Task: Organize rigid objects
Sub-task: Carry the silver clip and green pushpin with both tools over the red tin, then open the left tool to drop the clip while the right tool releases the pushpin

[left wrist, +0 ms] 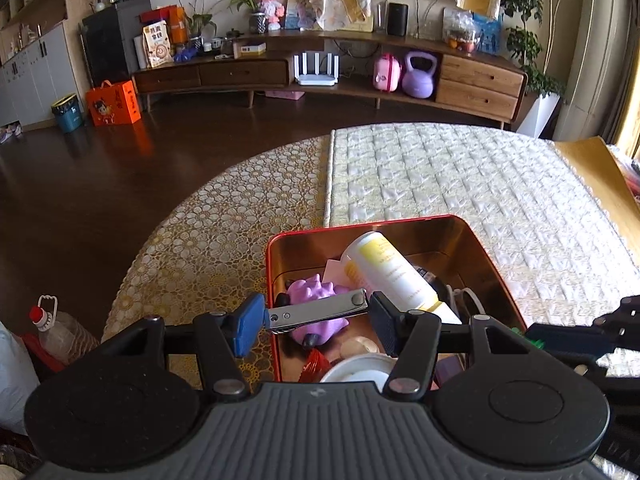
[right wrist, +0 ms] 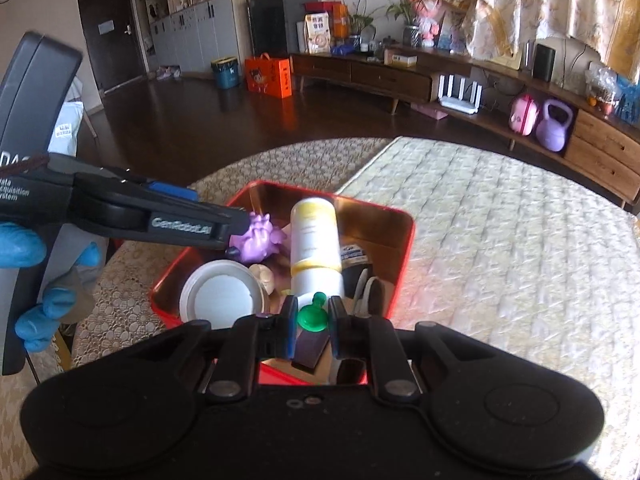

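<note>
A red tin box (left wrist: pixel 490 256) (right wrist: pixel 404 248) sits on the table and holds several things: a white and yellow bottle (left wrist: pixel 390 268) (right wrist: pixel 314 248), a purple toy (left wrist: pixel 320 294) (right wrist: pixel 260 236), a white lid (left wrist: pixel 360 370) (right wrist: pixel 220 294). My left gripper (left wrist: pixel 316 316) is shut on a silver nail clipper (left wrist: pixel 320 310), held crosswise over the box's left side. My right gripper (right wrist: pixel 313 320) is shut on a small green pin-shaped piece (right wrist: pixel 314 314) over the box's near edge. The left gripper (right wrist: pixel 224 224) also shows in the right wrist view.
The table has a gold circle-pattern cloth (left wrist: pixel 208 232) and a white quilted mat (left wrist: pixel 460 176) to the right. A plastic bottle (left wrist: pixel 56 332) stands on the floor at the left. A low wooden cabinet (left wrist: pixel 320 72) lines the far wall.
</note>
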The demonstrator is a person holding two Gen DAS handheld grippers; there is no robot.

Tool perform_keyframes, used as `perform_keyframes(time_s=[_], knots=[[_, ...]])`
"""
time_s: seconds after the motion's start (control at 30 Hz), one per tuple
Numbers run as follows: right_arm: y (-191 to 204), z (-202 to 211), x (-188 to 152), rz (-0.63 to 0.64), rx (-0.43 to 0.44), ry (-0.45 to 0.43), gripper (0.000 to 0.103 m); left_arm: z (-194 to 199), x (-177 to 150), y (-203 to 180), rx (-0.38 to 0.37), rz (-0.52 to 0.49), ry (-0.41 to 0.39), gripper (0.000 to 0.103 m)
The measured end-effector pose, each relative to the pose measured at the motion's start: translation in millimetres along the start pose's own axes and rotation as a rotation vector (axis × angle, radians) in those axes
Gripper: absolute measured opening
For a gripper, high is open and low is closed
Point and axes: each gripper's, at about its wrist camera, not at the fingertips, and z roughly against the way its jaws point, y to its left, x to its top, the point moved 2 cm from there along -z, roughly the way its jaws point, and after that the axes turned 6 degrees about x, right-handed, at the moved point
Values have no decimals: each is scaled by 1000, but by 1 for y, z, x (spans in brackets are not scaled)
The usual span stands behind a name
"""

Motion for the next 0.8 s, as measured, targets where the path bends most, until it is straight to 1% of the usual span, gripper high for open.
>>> perform_keyframes(time_s=[0.33,0.57,0.67,0.8], knots=[[-3,-33,-5,-26,-4,81,15,-35,3,-16,-5,-34,61,57],[-5,-42,-11,-43,-12,100,15,-41,3,-23,6,-69,51,58],[-6,-43,-12,-51,-9,107,17,-41,2,-25,-2,-69,54,58],[-8,-45,-11,-56,-14,106,19,-41,0,-29,12,-81,43,58]])
